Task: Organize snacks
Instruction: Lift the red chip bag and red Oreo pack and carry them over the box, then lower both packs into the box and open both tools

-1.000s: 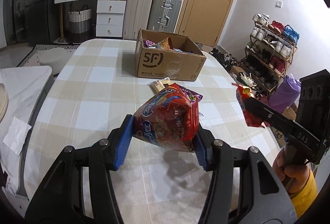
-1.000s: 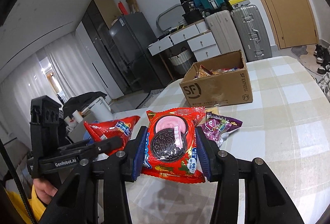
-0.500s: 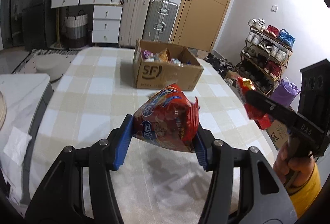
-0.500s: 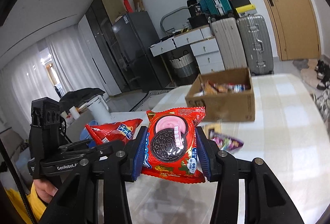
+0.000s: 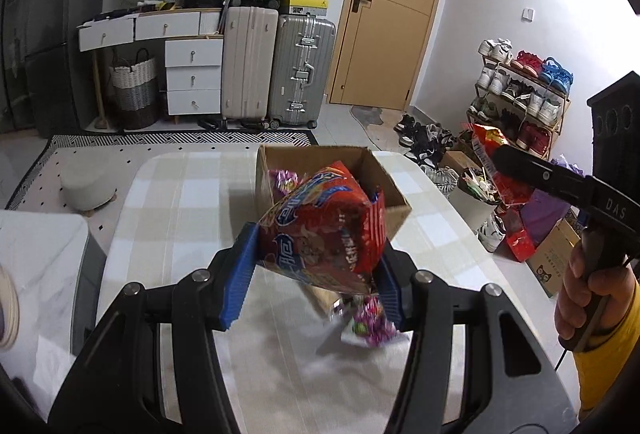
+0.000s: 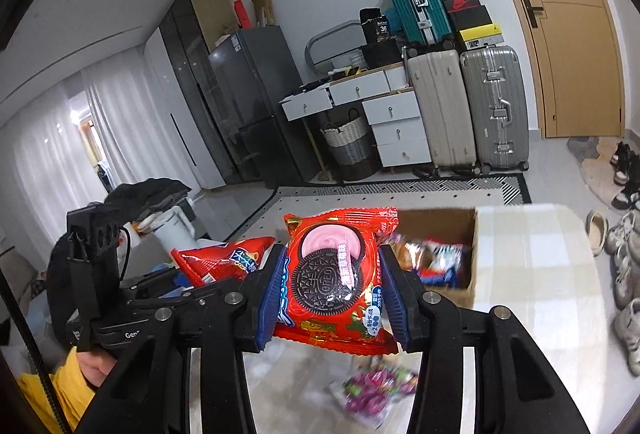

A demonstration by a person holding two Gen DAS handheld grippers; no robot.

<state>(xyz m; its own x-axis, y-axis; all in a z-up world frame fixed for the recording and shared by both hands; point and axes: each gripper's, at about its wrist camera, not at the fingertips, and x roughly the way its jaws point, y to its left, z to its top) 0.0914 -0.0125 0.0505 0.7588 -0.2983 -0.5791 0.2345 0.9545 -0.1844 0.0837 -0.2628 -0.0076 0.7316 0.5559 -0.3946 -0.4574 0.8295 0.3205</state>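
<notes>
Snack packets clamped in both grippers above the bench, cardboard box beyond.

Left gripper (image 5: 316, 266): blue pads closed against the sides of a puffed red chip bag (image 5: 320, 226), held clear of the checked bench (image 5: 168, 194). Right gripper (image 6: 332, 294): pads closed narrowly on a red Oreo packet (image 6: 336, 274), held upright, label facing the camera. Purple candy packet (image 6: 372, 390) lies on the bench below the held items, blurred. Open cardboard box (image 5: 384, 186) stands farther along the bench, directly behind the chip bag, already containing assorted packets. Suitcases (image 5: 276, 70) and a white drawer unit (image 5: 194, 78) stand against the far wall.
</notes>
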